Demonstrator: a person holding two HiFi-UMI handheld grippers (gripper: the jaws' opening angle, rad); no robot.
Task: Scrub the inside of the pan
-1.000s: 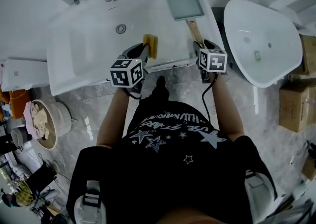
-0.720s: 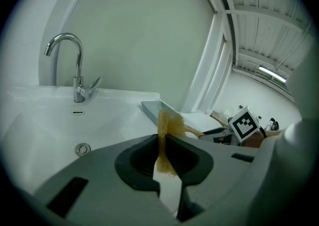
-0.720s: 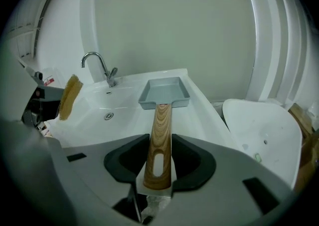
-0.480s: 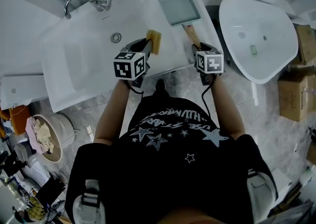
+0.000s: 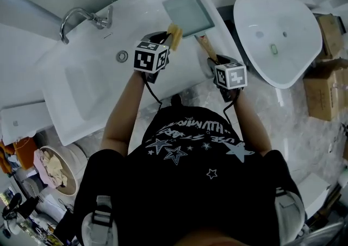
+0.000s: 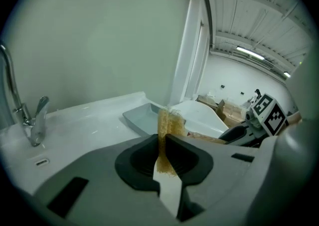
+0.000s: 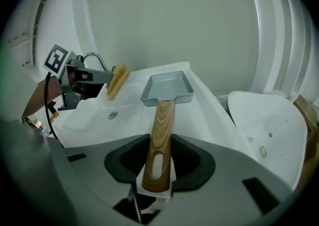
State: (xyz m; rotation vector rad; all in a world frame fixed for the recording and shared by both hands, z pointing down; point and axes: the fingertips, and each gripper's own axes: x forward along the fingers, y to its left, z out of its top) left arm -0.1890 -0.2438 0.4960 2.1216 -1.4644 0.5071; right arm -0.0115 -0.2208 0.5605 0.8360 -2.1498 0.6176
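Note:
A square grey pan [image 5: 187,12] with a wooden handle [image 5: 204,44] lies on the white sink counter, at the right of the basin. My right gripper [image 5: 212,59] is shut on the handle's near end; in the right gripper view the handle [image 7: 162,117] runs between the pads to the pan [image 7: 167,88]. My left gripper [image 5: 167,38] is shut on a yellow sponge [image 5: 175,35], held in the air just left of the pan's near corner. In the left gripper view the sponge [image 6: 169,120] stands upright between the jaws, with the pan [image 6: 143,118] beyond it.
The sink basin [image 5: 89,84] has a drain [image 5: 122,56] and a chrome faucet [image 5: 81,17] at its far left. A second white basin [image 5: 274,36] stands on the floor to the right, with cardboard boxes [image 5: 323,90] beside it. A bucket of rags [image 5: 51,166] sits at the lower left.
My left gripper has carried the sponge away from the sink's near edge and closer to the pan. The right gripper has stayed at the handle's end.

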